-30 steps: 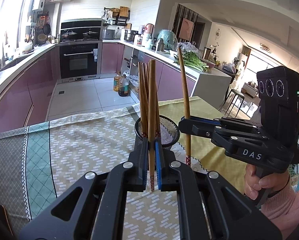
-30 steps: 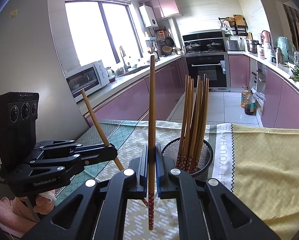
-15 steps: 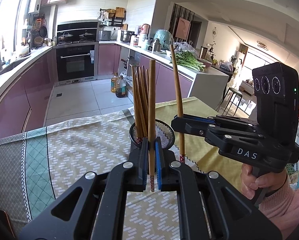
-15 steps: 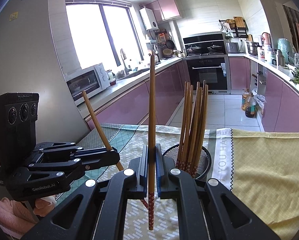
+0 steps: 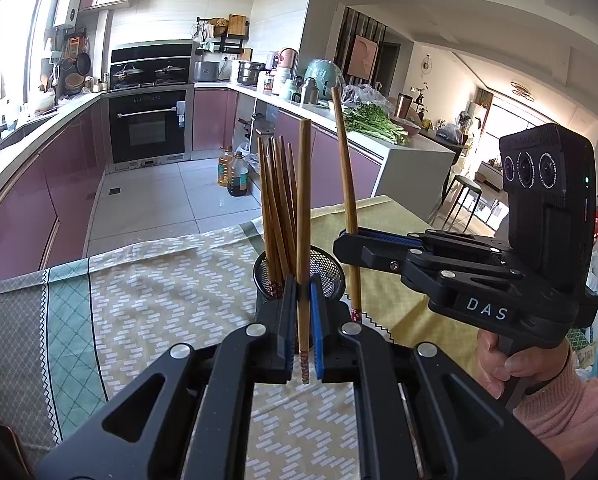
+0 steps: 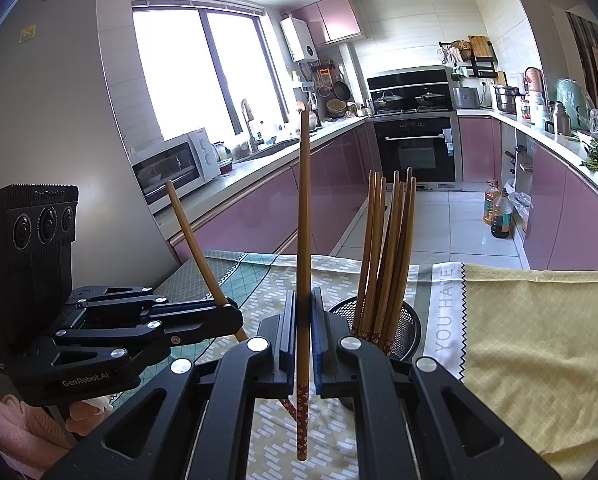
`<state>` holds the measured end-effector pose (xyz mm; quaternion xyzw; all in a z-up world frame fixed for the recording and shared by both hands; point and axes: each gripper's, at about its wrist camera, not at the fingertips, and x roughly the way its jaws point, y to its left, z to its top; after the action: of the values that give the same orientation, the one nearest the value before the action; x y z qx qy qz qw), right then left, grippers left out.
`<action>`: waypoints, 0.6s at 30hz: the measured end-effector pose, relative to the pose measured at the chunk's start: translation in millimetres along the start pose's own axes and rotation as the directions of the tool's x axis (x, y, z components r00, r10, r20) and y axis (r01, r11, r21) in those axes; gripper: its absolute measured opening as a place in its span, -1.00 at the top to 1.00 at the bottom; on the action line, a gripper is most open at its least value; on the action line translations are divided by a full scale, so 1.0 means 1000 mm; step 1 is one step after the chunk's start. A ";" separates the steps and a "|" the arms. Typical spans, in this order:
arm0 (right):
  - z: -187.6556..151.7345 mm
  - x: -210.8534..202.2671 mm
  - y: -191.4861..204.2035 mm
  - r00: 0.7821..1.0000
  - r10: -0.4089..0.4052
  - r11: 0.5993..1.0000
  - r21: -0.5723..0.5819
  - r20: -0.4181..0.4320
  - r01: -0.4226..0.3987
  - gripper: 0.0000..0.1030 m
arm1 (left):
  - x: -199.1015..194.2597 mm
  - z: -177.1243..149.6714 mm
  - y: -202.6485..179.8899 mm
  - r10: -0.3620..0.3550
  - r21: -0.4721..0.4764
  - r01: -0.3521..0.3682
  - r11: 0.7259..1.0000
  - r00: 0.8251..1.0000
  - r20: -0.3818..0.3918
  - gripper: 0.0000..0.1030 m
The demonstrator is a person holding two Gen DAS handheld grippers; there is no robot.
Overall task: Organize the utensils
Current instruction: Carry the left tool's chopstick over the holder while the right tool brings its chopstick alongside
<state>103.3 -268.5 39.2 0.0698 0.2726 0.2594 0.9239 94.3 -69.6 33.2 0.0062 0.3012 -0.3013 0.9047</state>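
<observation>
Left gripper (image 5: 302, 322): clenched on one wooden chopstick (image 5: 303, 216), held upright, patterned red tip (image 5: 304, 366) hanging below the pads. Same gripper from the right wrist view (image 6: 229, 312) sits at 9 o'clock, and there its chopstick leans toward 11 o'clock.

Right gripper (image 6: 303, 340): also clenched on a single chopstick, the second chopstick (image 6: 303, 240), near vertical, patterned end down. From the left wrist view this gripper (image 5: 349, 242) is at 3 o'clock, with the person's hand (image 5: 503, 356) and a pink sleeve (image 5: 559, 404) wrapped on its handle.

Just past both grippers: black mesh holder (image 5: 327, 268) on the table, standing on the patterned tablecloth (image 5: 159, 300). A bundle of chopsticks (image 5: 277, 208) stands in it, patterned ends down, fanned slightly. In the left view the holder is dead ahead at 12 o'clock, partly hidden by the fingers; in the right view it is at 1 o'clock (image 6: 413, 320). Neither held chopstick is in the holder; both are just beside it.

Cloth: green-and-grey section at 9 o'clock, yellow section (image 6: 539, 340) at 3 o'clock.

Far: oven (image 5: 147, 128) at 11 o'clock, oil bottles (image 5: 235, 174) on the floor, greens (image 5: 373, 122) on the counter at 1 o'clock, microwave (image 6: 175, 164) by the window.
</observation>
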 end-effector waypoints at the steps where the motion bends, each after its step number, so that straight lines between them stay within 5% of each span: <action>1: 0.000 -0.001 0.000 1.000 0.000 1.000 0.000 0.000 0.000 0.89 | 0.000 0.001 0.000 0.000 0.000 0.000 1.000 1.000 0.000 0.86; 18: 0.010 0.001 -0.002 1.000 -0.003 1.000 -0.008 0.010 0.003 0.89 | -0.006 0.015 -0.005 -0.009 0.003 0.009 1.000 1.000 0.020 0.86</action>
<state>109.9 -269.4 46.5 0.0672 0.2673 0.2588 0.9258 96.4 -73.3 49.3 0.0033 0.2916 -0.3059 0.9063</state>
